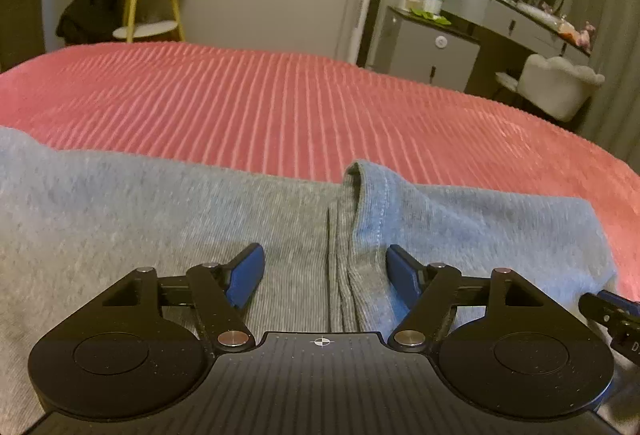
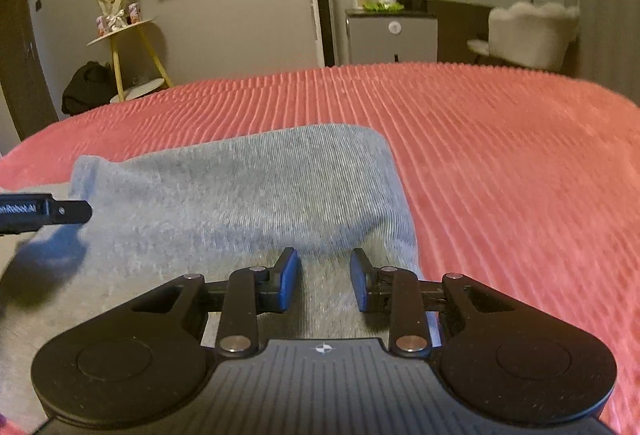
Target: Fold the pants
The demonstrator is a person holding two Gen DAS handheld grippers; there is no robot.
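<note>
Your light is dim, warm and soft here, with no glare. Both fisheye views bow hard at the rims, corners going black. The pants (image 2: pixel 248 187) look grainy and slightly smeared; your left tool (image 2: pixel 44 213) throws a soft shadow there.

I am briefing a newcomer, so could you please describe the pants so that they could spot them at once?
Start from the bed with the ribbed pink blanket, which fills the middle of the room. On its near side lie the pants, spread under both open grippers, left and right. They are the only grey fabric on the pink cover, soft and finely ribbed.
</note>
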